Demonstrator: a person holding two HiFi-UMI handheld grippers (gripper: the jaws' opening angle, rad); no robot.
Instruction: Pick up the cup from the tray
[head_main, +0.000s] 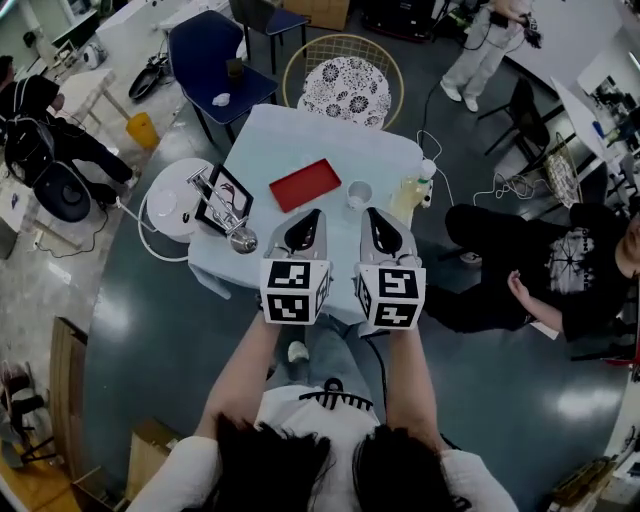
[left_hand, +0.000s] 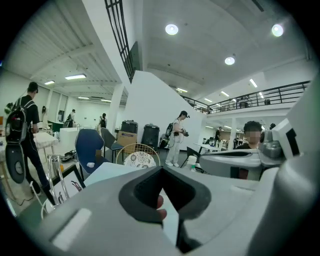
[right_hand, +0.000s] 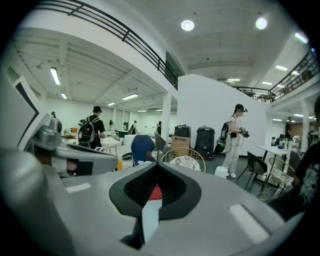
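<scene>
Red tray (head_main: 305, 184) at centre, cup (head_main: 359, 194) just right of it, bottle (head_main: 405, 199) of yellowish liquid, left gripper (head_main: 312, 216) and right gripper (head_main: 373, 214) pressed together

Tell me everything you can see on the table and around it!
table: one, pale blue, middle
tray: one, red, on the table
cup: one, white, on the table right of the tray
bottle: one, yellowish, right of the cup
picture frame: one, black, table's left edge
blue chair: one, dark blue, behind the table
wire chair: one, patterned cushion, behind the table
seated person: one, black clothes, floor at right
left hand-held gripper: one, grey, shut, empty
right hand-held gripper: one, grey, shut, empty
</scene>
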